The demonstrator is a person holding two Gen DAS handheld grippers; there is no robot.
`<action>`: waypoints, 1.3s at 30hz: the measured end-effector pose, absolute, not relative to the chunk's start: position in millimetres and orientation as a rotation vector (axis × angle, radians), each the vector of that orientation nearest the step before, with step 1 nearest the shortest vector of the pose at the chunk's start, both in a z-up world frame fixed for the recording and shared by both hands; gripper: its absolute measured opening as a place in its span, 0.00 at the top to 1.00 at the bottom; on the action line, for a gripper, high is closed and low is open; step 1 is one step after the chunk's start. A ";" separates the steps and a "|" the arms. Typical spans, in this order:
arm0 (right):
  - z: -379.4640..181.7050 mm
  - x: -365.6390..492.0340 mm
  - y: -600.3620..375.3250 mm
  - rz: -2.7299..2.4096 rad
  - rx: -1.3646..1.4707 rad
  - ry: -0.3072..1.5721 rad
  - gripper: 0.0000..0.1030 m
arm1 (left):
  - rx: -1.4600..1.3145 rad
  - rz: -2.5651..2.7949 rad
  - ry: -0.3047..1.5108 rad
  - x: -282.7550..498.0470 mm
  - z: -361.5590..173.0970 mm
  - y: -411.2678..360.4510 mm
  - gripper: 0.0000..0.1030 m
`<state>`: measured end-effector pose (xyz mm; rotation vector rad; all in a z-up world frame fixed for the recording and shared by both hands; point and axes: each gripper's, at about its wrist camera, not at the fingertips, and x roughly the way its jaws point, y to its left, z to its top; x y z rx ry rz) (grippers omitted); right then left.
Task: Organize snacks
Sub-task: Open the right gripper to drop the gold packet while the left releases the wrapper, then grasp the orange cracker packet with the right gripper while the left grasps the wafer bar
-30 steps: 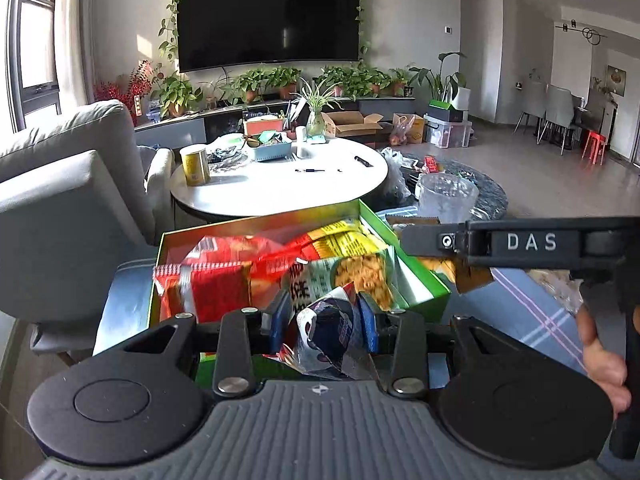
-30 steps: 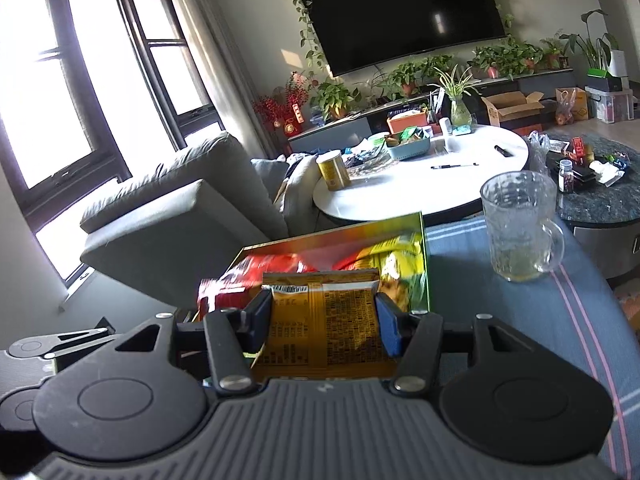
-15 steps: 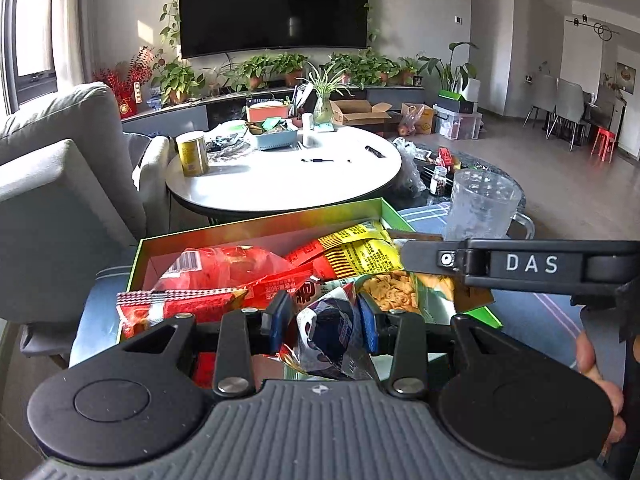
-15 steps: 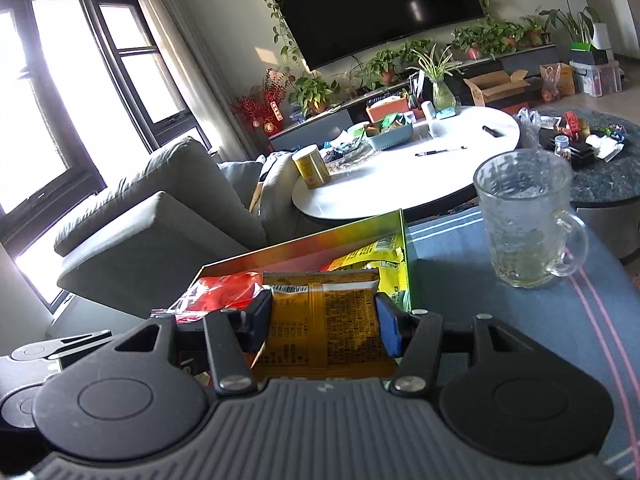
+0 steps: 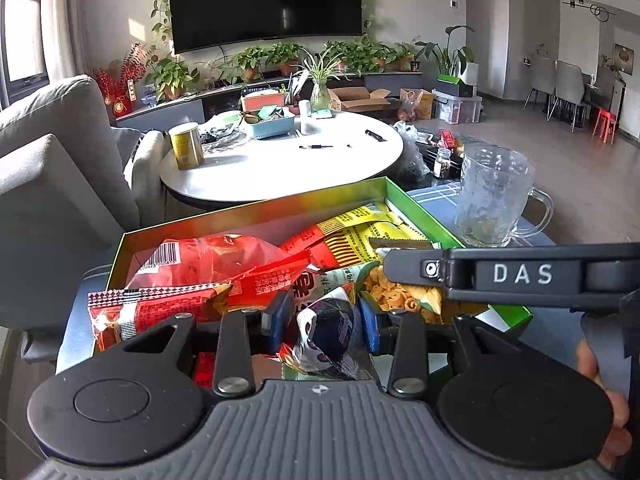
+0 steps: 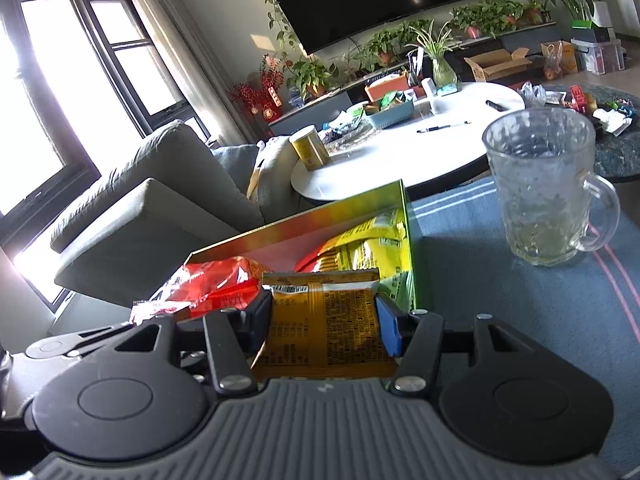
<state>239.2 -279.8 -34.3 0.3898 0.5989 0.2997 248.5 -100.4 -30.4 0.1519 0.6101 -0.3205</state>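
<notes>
Both grippers clamp snack packets at the open green box.

The left gripper (image 5: 324,320) pinches a crinkled navy-and-white packet (image 5: 330,334); the right gripper (image 6: 323,322) squeezes a flat orange packet (image 6: 324,328). Both angle downward over the green box (image 5: 416,208), crammed with red and yellow bags, beside a glass mug (image 6: 540,192).

My view ahead: black wall television (image 5: 266,0) at twelve o'clock, round white table (image 5: 280,164) below it, grey sofa (image 5: 52,168) at nine, sunlit windows (image 6: 48,92) beyond it.
</notes>
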 end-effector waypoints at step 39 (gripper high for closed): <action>-15.1 198.7 -297.3 0.351 0.452 0.543 0.37 | 0.128 -0.292 0.733 159.0 -39.5 -86.6 0.42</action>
